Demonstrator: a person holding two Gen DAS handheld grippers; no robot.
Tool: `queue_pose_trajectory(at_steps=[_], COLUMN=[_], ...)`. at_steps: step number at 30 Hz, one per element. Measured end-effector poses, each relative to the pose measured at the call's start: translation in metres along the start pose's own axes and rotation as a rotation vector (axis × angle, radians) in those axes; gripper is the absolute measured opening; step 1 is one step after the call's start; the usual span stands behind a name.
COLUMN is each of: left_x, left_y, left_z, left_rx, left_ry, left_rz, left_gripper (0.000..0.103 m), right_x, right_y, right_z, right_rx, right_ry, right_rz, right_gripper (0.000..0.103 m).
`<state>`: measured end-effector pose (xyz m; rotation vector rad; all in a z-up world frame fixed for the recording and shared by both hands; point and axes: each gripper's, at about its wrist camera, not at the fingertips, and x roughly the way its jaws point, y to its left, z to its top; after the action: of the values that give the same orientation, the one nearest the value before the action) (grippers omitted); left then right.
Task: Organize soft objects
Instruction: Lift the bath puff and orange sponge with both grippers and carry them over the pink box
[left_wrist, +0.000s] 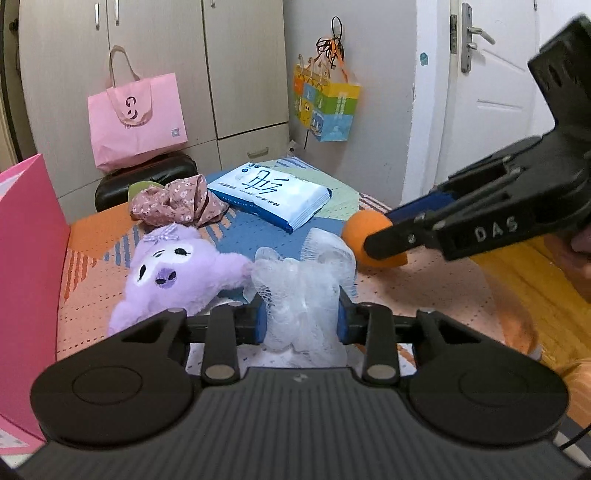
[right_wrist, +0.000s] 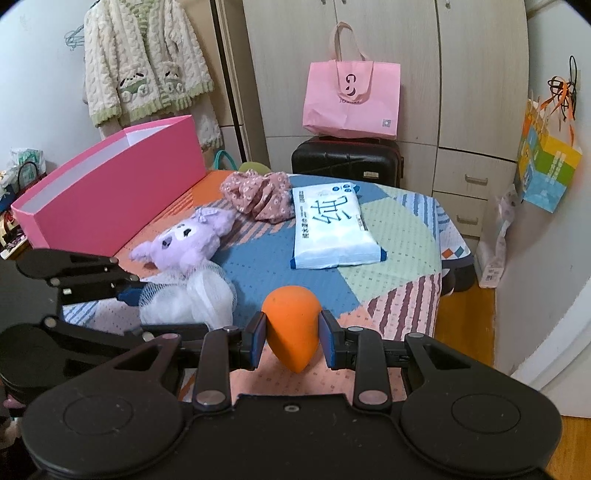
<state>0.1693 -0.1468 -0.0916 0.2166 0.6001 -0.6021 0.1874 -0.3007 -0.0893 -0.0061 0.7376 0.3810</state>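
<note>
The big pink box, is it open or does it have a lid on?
Open. The pink box has no lid on top, and its white inside wall shows along the rim. What is inside it, I cannot tell.

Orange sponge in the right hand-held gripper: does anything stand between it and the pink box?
Yes. The orange sponge is clamped in the right hand-held gripper. Toward the pink box lie the white mesh pouf, held by the left hand-held gripper, and the purple plush.
</note>
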Motion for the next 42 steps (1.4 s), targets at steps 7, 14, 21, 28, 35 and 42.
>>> queue_pose_trajectory(at_steps=[7, 14, 21, 28, 35, 42], left_x=[-0.025, -0.047, -0.066, -0.088, -0.115, -0.163], left_y=[0.014, 0.031, 0.047, 0.062, 0.083, 0.099], left_z=[-0.002, -0.005, -0.012, -0.024, -0.027, -0.030], left_rx=[-0.039, -0.080, -0.125, -0.144, -0.184, -0.180], left_ry=[-0.001, 0.041, 0.104, 0.174, 0.223, 0.192], left_rz=[-0.031, -0.086, -0.138, -0.156, -0.170, -0.067], left_gripper=[0.031, 0.031, 0.031, 0.031, 0.031, 0.031], right_x=[-0.010, -0.024, -0.033, -0.038, -0.041, -0.044], right_y=[0.017, 0.034, 0.055, 0.083, 0.113, 0.151], right_z=[-0.012, -0.015, -0.014, -0.007, 0.003, 0.018], right_rx=[-0.013, -0.014, -0.025, -0.055, -0.087, -0.125], right_ry=[0.025, 0.061, 0.099, 0.136, 0.172, 0.194], right_rz=[-0.025, -0.022, 0.042, 0.095, 0.168, 0.275], right_gripper=[0.036, 0.036, 0.036, 0.036, 0.036, 0.036])
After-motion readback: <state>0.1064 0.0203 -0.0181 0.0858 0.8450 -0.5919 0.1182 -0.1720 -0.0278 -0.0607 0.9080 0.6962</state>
